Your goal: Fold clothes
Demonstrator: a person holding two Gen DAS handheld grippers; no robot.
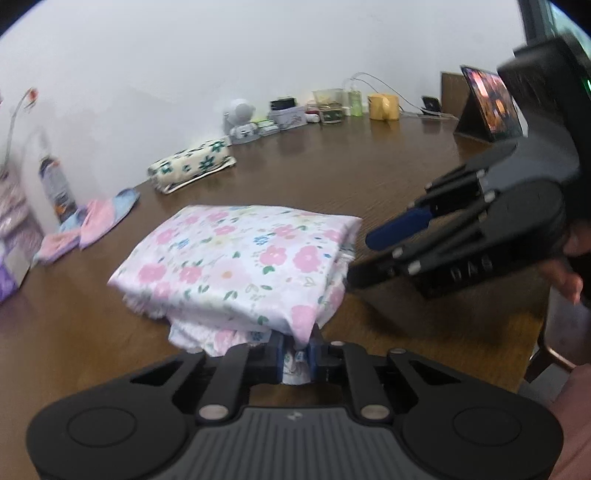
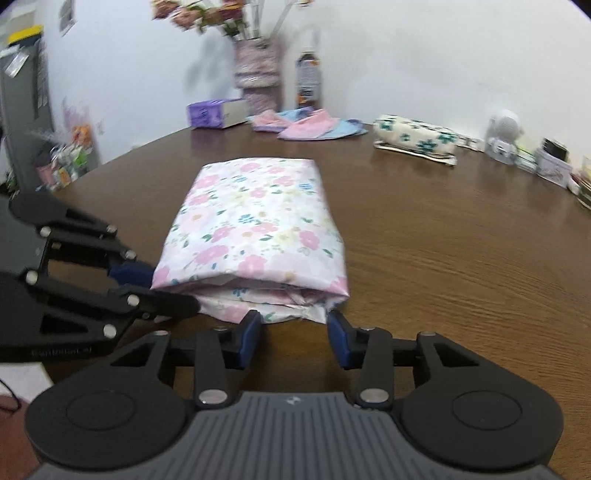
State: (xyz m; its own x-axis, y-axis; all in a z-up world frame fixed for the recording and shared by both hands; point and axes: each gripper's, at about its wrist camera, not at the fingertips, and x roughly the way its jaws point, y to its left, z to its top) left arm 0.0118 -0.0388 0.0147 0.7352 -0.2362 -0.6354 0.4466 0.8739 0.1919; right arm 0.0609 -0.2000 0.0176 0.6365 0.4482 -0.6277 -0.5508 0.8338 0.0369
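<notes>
Brown wooden table [image 2: 461, 240] carries the folded floral garment [image 2: 255, 229], long axis running away from the right gripper [image 2: 294, 332], whose jaws stand apart at its near end. Left gripper [image 1: 295, 356], nearer, is clamped on 1 corner.

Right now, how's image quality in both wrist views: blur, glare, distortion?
Left wrist: right tongs motion-smeared, folded floral garment soft, heavy fisheye bending of the table, dark corners. Right wrist: garment fairly sharp, flowers and bottle behind blurred, mild sheen on the wood at right.
</notes>
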